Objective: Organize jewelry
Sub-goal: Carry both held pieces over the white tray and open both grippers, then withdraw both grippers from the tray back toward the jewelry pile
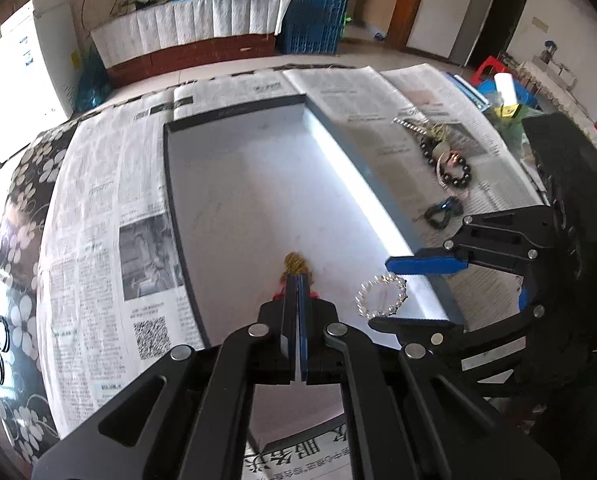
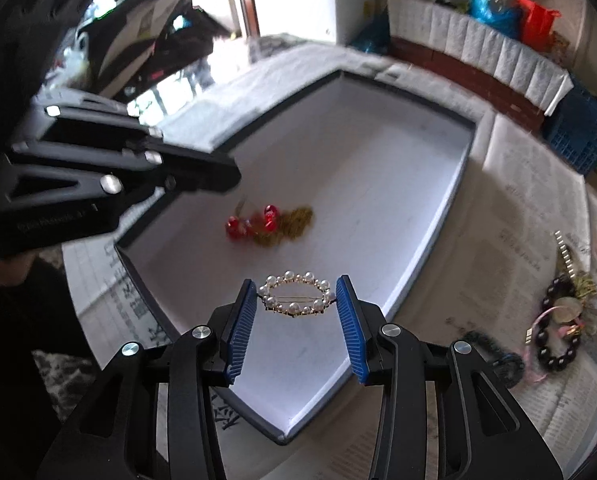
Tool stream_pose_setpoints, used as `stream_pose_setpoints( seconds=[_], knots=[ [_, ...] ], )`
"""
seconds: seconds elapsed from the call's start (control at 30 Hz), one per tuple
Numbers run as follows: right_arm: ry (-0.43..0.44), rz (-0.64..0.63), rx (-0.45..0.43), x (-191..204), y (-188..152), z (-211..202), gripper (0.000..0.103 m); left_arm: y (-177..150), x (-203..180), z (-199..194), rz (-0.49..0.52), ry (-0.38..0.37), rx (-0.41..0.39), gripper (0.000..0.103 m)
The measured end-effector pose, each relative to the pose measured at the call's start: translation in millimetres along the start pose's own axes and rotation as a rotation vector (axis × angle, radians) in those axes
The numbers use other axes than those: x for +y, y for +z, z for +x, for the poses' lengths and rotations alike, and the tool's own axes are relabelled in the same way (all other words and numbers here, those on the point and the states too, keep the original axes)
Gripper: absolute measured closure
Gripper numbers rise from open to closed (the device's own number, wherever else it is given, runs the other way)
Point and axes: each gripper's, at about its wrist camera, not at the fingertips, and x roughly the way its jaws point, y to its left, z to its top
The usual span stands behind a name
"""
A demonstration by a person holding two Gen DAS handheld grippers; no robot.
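A shallow white tray with a dark rim (image 1: 234, 114) (image 2: 430, 216) lies on newspaper. In it are a red-bead and gold-chain piece (image 2: 268, 222) (image 1: 296, 260) and a pearl ring brooch (image 2: 296, 292) (image 1: 380, 295). My left gripper (image 1: 298, 280) is shut, empty, its tips just above the red and gold piece. It also shows in the right wrist view (image 2: 218, 176). My right gripper (image 2: 296, 300) is open with the pearl brooch lying between its blue pads, not gripped. It also shows in the left wrist view (image 1: 414, 292).
A heap of loose jewelry lies on the newspaper right of the tray: a black bead bracelet (image 2: 558, 344) (image 1: 454, 172), a pink band (image 2: 542, 320), a dark chain piece (image 2: 498, 356) (image 1: 442, 212) and a silver strip (image 2: 564, 254). Floral tablecloth (image 1: 22, 200) covers the table's left edge.
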Motion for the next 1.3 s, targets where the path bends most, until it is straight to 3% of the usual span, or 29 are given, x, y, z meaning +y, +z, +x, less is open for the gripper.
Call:
stream_pose_setpoints(
  seconds=[0.07, 0.13, 0.23, 0.43, 0.63, 0.83, 1.3],
  knots=[
    [0.000, -0.011, 0.012, 2.8, -2.3, 1.2, 0.055, -1.1, 2.8, -1.3, -0.001, 0.017, 0.001, 0.085],
    [0.003, -0.015, 0.003, 3.6, -3.7, -3.5, 0.052, -0.7, 4.9, -5.9, -0.005, 0.038, -0.018, 0.062],
    [-0.012, -0.007, -0.028, -0.9, -4.6, -16.1, 0.050, 2.7, 5.7, -12.8, -0.008, 0.051, -0.046, 0.048],
    [-0.038, 0.047, -0.101, -25.2, -10.2, -46.1, 0.046, 12.0, -2.1, -15.4, -0.012, 0.065, -0.070, 0.032],
    [-0.086, 0.127, -0.117, -59.0, -20.6, -59.0, 0.040, 22.7, -29.4, -14.5, 0.026, 0.043, -0.085, 0.018],
    [-0.150, 0.207, -0.132, -95.5, -44.6, -74.5, 0.034, 35.6, -64.0, -8.0, 0.072, 0.008, -0.088, 0.017],
    [-0.224, 0.356, -0.097, -161.9, -109.3, -91.7, 0.034, 55.6, -141.4, 29.9, 0.182, -0.051, -0.045, 0.017]
  ],
)
